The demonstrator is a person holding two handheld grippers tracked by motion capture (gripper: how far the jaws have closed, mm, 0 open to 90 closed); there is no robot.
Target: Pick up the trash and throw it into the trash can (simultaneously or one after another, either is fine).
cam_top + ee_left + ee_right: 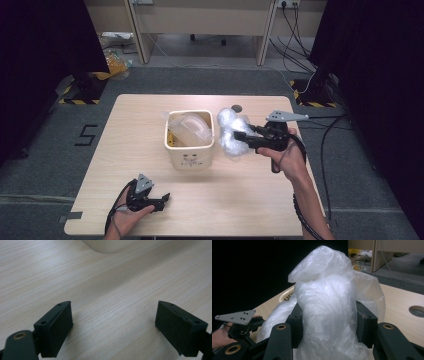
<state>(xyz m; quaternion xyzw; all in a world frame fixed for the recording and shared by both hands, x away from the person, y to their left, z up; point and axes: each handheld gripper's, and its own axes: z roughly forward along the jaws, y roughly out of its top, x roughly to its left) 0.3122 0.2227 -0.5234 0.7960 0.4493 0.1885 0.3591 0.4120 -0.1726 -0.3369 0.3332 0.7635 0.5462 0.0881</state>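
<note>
I'm holding a scrunched plastic bag point(233, 132) in my right tool point(240, 136), up in the air right beside the bin point(190, 150). Bin's already lined; this bag isn't in yet. Left tool point(162, 200) is sitting wide apart on the bench point(240, 200), gripping nothing.

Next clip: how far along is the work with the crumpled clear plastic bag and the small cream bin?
Done: the right gripper has clamped the crumpled clear plastic bag, holding it above the table beside the small cream bin, which already has clear plastic inside. In hand: carrying that bag. Left, probably: putting it into or onto the bin. The left gripper sits open, empty.
</note>
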